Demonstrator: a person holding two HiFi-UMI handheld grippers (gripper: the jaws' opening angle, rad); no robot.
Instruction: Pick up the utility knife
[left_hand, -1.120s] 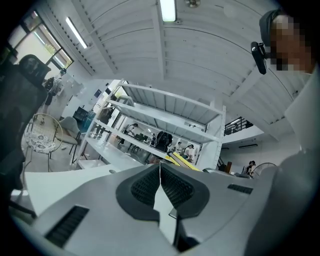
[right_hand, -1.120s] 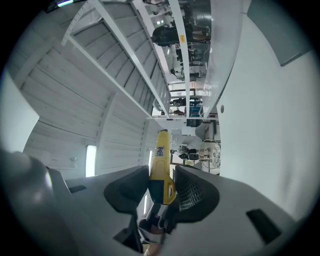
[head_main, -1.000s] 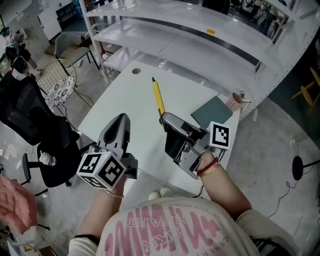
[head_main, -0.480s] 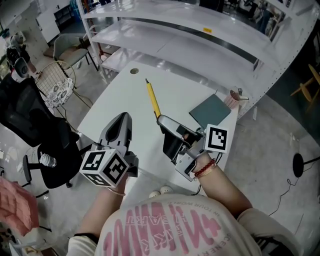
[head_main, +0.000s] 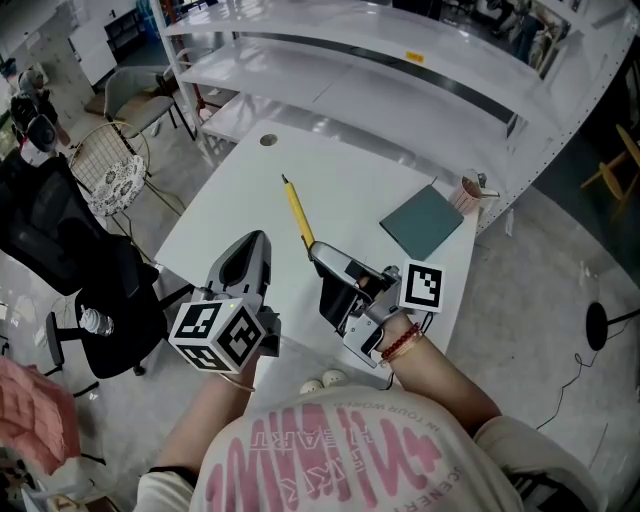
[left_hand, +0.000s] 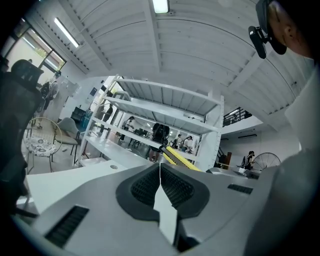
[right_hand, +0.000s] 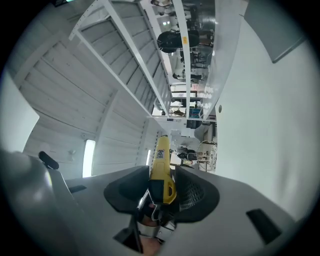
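Note:
The yellow utility knife (head_main: 296, 212) is clamped at its near end in my right gripper (head_main: 318, 250), and its long body sticks out toward the far left over the white table (head_main: 350, 175). In the right gripper view the knife (right_hand: 161, 165) sits between the dark pads (right_hand: 197, 192) of that gripper (right_hand: 162, 186). My left gripper (head_main: 252, 243) hovers over the table's near left edge, shut and empty. In the left gripper view its jaws (left_hand: 160, 172) meet tip to tip, with the knife (left_hand: 179, 156) beyond them.
A teal notebook (head_main: 423, 222) lies at the table's right side, with a small cup-like object (head_main: 468, 192) at the corner beyond it. White shelving (head_main: 400, 70) runs behind the table. A wire chair (head_main: 108, 165) and a black office chair (head_main: 60, 240) stand on the left.
My right gripper has drawn back toward me and a little leftward, carrying the knife with it. The left gripper has stayed about where it was.

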